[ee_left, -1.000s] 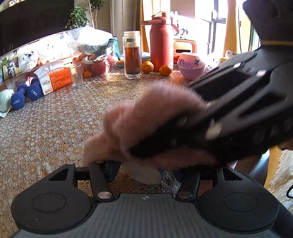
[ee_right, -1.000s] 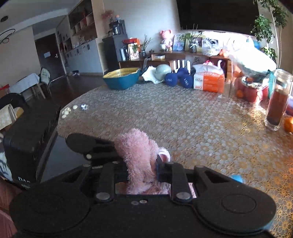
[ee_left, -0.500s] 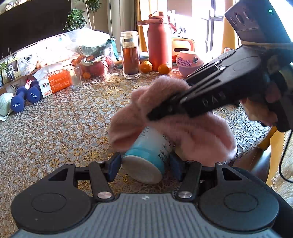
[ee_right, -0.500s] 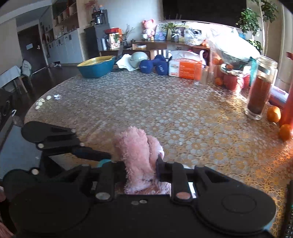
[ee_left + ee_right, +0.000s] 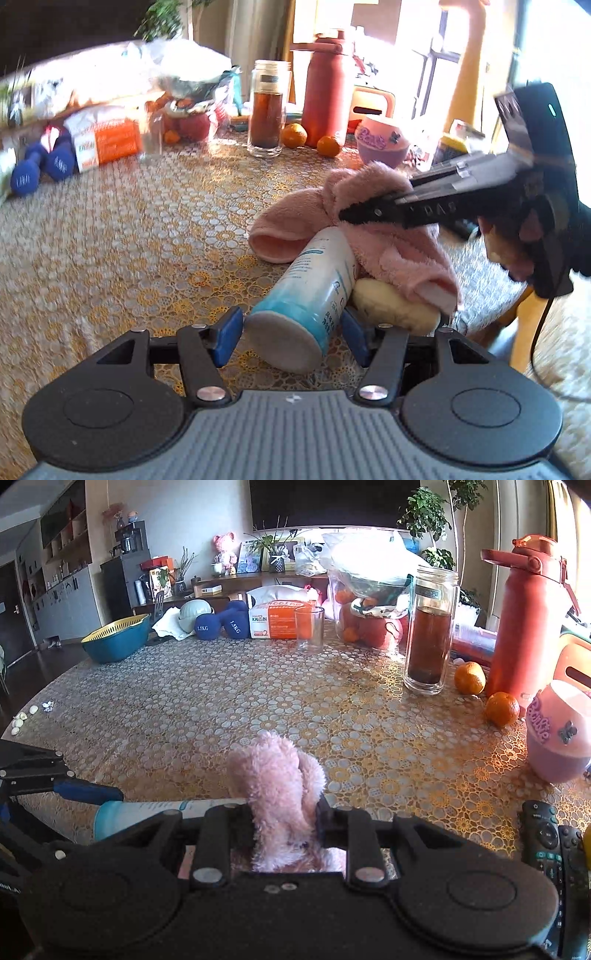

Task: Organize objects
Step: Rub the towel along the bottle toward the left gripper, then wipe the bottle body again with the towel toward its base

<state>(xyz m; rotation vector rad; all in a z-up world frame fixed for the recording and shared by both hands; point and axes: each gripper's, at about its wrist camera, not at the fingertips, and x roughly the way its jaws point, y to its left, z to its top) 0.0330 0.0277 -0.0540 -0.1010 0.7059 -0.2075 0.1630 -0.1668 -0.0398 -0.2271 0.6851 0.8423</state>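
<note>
A white and teal bottle (image 5: 308,295) lies on its side on the lace tablecloth, its base toward the left wrist camera. My left gripper (image 5: 291,334) is open, its blue pads on either side of the bottle's base with small gaps. My right gripper (image 5: 284,812) is shut on a fluffy pink sock (image 5: 279,779), seen in the left wrist view (image 5: 369,221) draped over the bottle's far end. The right gripper's fingers (image 5: 373,212) pinch the sock from the right. A cream plush item (image 5: 391,306) lies beside the bottle. The bottle also shows in the right wrist view (image 5: 147,810).
At the back stand a glass tea bottle (image 5: 428,627), a red flask (image 5: 524,616), two oranges (image 5: 469,677), a pink Barbie cup (image 5: 557,731), a glass (image 5: 309,627), a tissue box (image 5: 273,622), blue dumbbells (image 5: 218,626) and a blue basket (image 5: 116,638). Remotes (image 5: 546,834) lie right.
The right gripper has pulled the pink sock up and to the right, uncovering the bottle. The left gripper has backed off a little; gaps now show beside the bottle's base.
</note>
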